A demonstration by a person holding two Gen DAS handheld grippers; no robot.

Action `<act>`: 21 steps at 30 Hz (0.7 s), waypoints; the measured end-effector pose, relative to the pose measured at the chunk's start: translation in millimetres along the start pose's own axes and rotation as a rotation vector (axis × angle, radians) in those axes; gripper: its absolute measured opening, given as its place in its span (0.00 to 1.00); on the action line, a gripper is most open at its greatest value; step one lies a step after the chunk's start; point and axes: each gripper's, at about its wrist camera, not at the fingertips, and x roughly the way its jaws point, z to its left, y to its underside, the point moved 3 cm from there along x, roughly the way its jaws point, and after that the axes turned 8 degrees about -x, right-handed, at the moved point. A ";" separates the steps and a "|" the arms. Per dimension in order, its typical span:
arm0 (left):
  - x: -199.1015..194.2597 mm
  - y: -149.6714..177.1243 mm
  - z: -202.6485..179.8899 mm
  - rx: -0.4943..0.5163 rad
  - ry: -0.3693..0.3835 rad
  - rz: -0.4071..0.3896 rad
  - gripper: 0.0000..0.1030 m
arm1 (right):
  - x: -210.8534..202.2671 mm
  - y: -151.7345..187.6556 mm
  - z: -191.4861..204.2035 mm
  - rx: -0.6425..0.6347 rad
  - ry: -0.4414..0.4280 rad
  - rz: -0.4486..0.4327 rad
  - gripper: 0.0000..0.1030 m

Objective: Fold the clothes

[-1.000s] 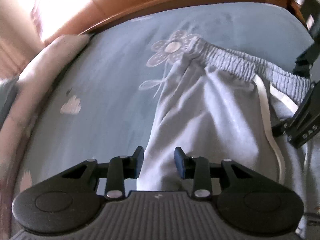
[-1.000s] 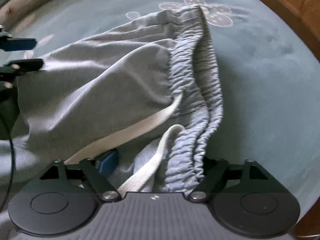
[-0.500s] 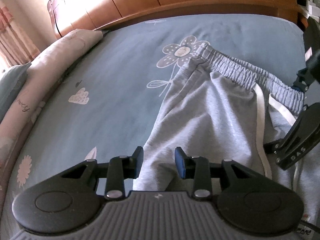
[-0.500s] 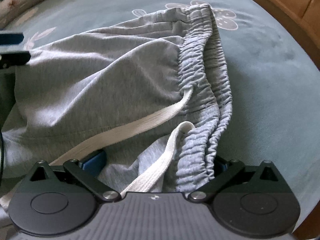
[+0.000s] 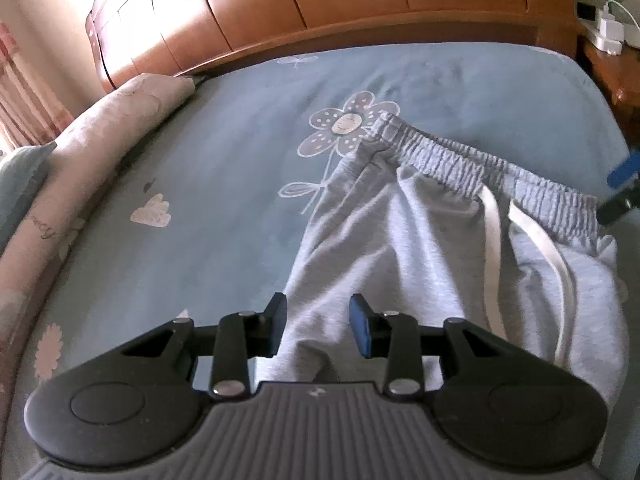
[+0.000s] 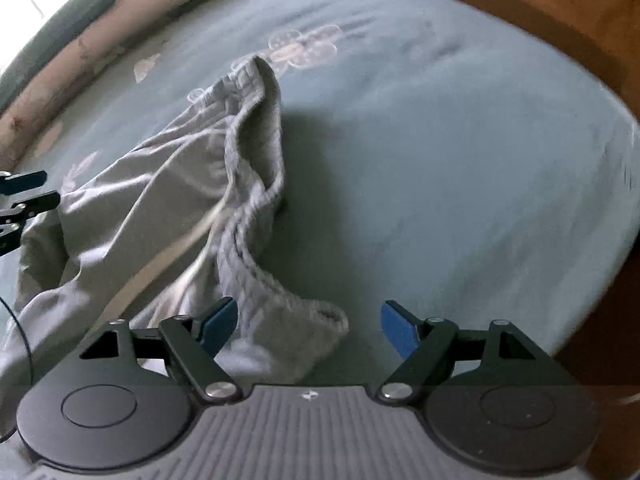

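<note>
While the grey sweatpants (image 5: 400,248) lie across the middle of the blue bed sheet (image 5: 220,180), I have the left gripper (image 5: 318,324) low in its frame. Its jaws are part-way together on a bunched fold of the leg. The cloth fills the gap from pad to pad and tents up toward the claw, so I read that as a hold rather than a hover. I think it is there to anchor that end, so the garment does not slide when the other end is worked.

The elastic waistband (image 5: 460,160) runs toward the right of the left view. It ends just below the printed flower, with the white drawstring (image 5: 492,220) trailing down over the fabric. In the right wrist view the picture is smeared, but the right gripper (image 6: 308,326) is plain enough. Its jaws stand wide and are closing. The near corner of the waistband lies below and between them, nearer the left-hand pad, and neither pad presses on it. That corner is rumpled and doubled over, not laid flat.

My judgement is that the fold has barely begun: the pants are spread roughly lengthwise but twisted and creased. A clean pinch on that waistband corner looks like the next need. The loose drawstring could get caught in the bite.

The wooden headboard (image 5: 320,0) fills the top of the left view, and a pale bolster (image 5: 100,128) curves along the left side.
</note>
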 end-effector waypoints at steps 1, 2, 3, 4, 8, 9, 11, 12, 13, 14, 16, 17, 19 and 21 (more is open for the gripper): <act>0.6 0.7 -1.8 0.005 0.001 0.001 0.35 | -0.4 5.3 -4.7 0.009 -0.023 0.007 0.80; 1.6 1.6 -3.8 0.011 0.000 0.004 0.35 | 0.1 11.9 -8.9 0.017 -0.043 0.017 0.80; 2.6 2.1 -5.5 0.017 0.001 0.006 0.35 | 1.1 18.6 -10.9 0.023 -0.055 0.028 0.78; 3.5 2.5 -7.1 0.021 0.002 0.007 0.35 | 4.3 22.8 -11.1 0.028 -0.060 0.030 0.77; 5.8 3.8 -12.2 0.035 0.005 0.012 0.35 | 14.6 18.9 -3.0 0.010 -0.059 -0.008 0.77; 6.2 3.6 -13.1 0.033 0.007 0.013 0.35 | 16.9 17.2 -1.4 0.009 -0.058 -0.006 0.78; 6.7 3.2 -15.0 0.029 0.011 0.014 0.35 | 20.9 13.8 1.1 0.008 -0.062 -0.002 0.82; 6.5 2.7 -15.9 0.027 0.013 0.011 0.35 | 22.2 13.3 1.4 0.007 -0.072 0.000 0.84; 6.2 2.2 -16.7 0.025 0.016 0.009 0.35 | 23.5 14.0 1.6 0.002 -0.082 0.001 0.89; 5.8 1.9 -17.0 0.023 0.017 0.007 0.35 | 24.9 14.7 1.9 -0.003 -0.092 0.002 0.92; 4.8 1.9 -16.9 0.022 0.017 0.002 0.35 | 29.2 15.0 8.9 -0.039 -0.082 0.011 1.00; 4.1 2.4 -16.5 0.022 0.016 0.000 0.35 | 31.8 14.9 13.6 -0.062 -0.071 0.016 1.00; 2.4 4.0 -14.7 0.024 0.011 -0.001 0.35 | 34.2 12.1 22.2 -0.105 -0.040 0.045 0.95; 0.3 6.5 -12.2 0.027 0.008 -0.001 0.35 | 28.7 7.0 26.2 -0.137 -0.022 0.059 0.87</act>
